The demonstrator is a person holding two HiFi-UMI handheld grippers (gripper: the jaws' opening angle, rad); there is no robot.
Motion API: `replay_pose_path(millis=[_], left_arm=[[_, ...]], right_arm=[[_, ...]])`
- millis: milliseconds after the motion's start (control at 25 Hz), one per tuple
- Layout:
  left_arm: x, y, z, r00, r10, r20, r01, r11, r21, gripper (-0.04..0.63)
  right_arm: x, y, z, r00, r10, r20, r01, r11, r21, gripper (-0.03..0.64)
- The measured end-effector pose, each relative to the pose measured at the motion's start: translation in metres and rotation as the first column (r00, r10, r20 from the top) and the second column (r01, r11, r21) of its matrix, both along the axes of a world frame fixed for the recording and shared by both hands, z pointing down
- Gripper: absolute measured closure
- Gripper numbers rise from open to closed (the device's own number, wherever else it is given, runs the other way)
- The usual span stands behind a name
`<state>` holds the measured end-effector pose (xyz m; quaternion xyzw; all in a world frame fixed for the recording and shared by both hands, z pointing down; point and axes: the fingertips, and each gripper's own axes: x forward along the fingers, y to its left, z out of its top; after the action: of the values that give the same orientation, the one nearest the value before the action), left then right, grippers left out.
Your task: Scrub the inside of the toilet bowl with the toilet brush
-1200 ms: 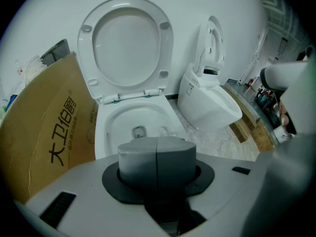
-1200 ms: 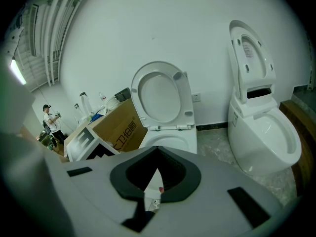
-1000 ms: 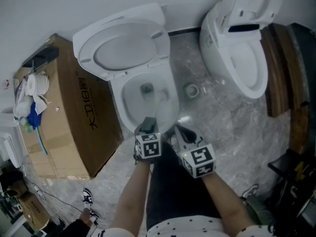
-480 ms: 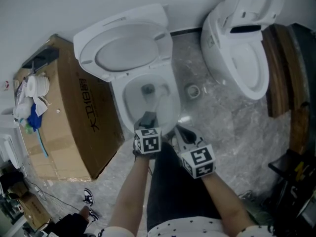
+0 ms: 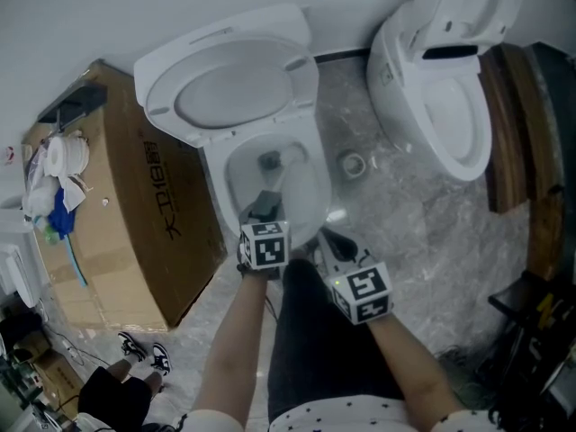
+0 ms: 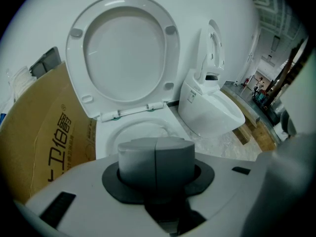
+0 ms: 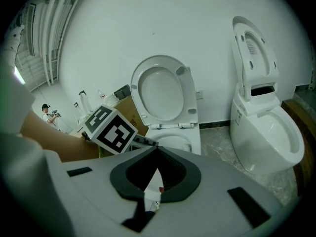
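Bowl approach: your left tongs (image 5: pixel 263 205) have edged out over the toilet bowl (image 5: pixel 214 175).
They're pressed together, empty; your right tongs (image 5: pixel 326 238) show a pale sliver between, grip unclear. No toilet brush shows, so scrubbing hasn't started.

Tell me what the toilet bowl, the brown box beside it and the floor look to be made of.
Toilet bowl: probably glazed ceramic; white, smooth, glossy.
Box: cardboard, matte brown, with printed characters and folded edges.
Floor: polished stone or stone-look tile, with grey veining and a bright glare spot; I cannot tell which.
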<state>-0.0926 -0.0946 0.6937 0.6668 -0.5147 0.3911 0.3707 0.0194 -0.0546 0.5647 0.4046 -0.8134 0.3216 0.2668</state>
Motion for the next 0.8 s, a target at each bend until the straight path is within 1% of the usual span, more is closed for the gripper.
replay_pose_path(millis=[320,600,800], left_arm=[[-0.015,-0.011,0.002,1.000,-0.008,0.008,0.008,1.000,0.020,0.440],[-0.036,-0.016,0.001,0.999,-0.048,0.015,0.048,0.998,0.029,0.440],[-0.050,-0.015,0.003,0.998,-0.064,0.029,0.064,0.998,0.021,0.440]], right_arm=[[-0.007,0.002,-0.001,1.000,-0.013,0.002,0.013,1.000,-0.012,0.611],[-0.015,0.004,0.000,1.000,-0.022,-0.001,0.022,1.000,-0.009,0.611],[-0.022,0.005,0.001,1.000,-0.026,0.002,0.026,1.000,-0.009,0.611]])
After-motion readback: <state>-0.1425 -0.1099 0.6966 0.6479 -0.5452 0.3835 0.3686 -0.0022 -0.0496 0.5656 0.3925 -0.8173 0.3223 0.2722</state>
